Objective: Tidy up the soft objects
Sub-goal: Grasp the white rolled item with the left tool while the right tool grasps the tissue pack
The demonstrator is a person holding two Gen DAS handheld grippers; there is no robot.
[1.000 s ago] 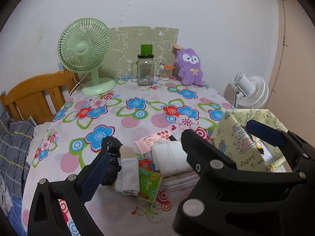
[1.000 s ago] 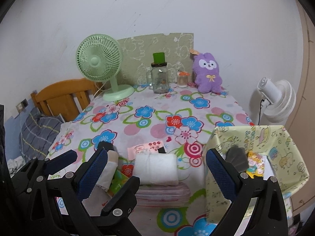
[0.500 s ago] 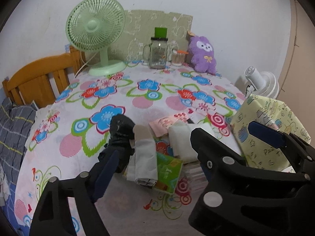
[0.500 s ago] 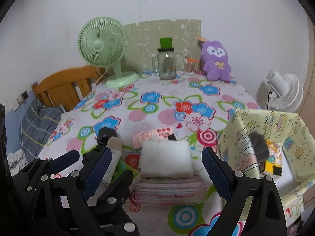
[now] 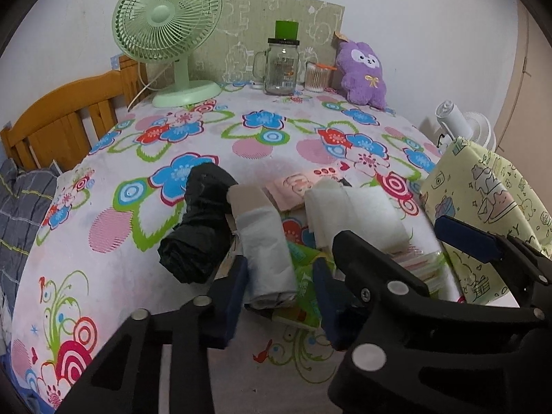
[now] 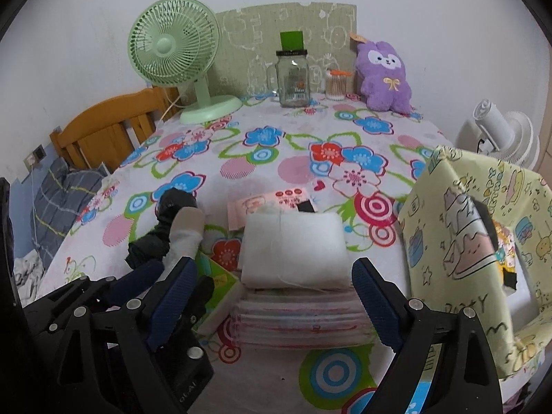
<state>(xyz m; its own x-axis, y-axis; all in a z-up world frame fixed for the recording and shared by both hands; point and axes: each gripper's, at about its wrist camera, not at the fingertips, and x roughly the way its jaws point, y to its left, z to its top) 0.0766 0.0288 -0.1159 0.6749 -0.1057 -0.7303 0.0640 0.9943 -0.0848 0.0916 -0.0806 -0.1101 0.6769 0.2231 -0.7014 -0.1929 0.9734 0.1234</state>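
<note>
A white roll of bags point(image 5: 265, 241) lies on a green tissue pack point(image 5: 303, 269), next to a black roll point(image 5: 203, 220). My left gripper point(image 5: 279, 293) is open, its pads on either side of the white roll's near end. A white folded pad point(image 6: 293, 245) sits on a stack of pink-striped packs point(image 6: 296, 321). My right gripper point(image 6: 272, 296) is open, its pads straddling that stack. The white roll point(image 6: 184, 238) and black roll point(image 6: 165, 220) also show in the right wrist view.
A yellow patterned storage box point(image 6: 459, 241) stands at the right with items inside. A pink packet point(image 6: 272, 203) lies behind the pad. At the far edge stand a green fan point(image 6: 176, 51), a glass jar point(image 6: 293, 79) and a purple plush point(image 6: 386, 76). A wooden bed frame point(image 5: 65, 117) is left.
Both grippers have moved forward and down toward the pile. The left gripper's pads have narrowed and now flank the white roll; the right gripper's pads now flank the stack.
</note>
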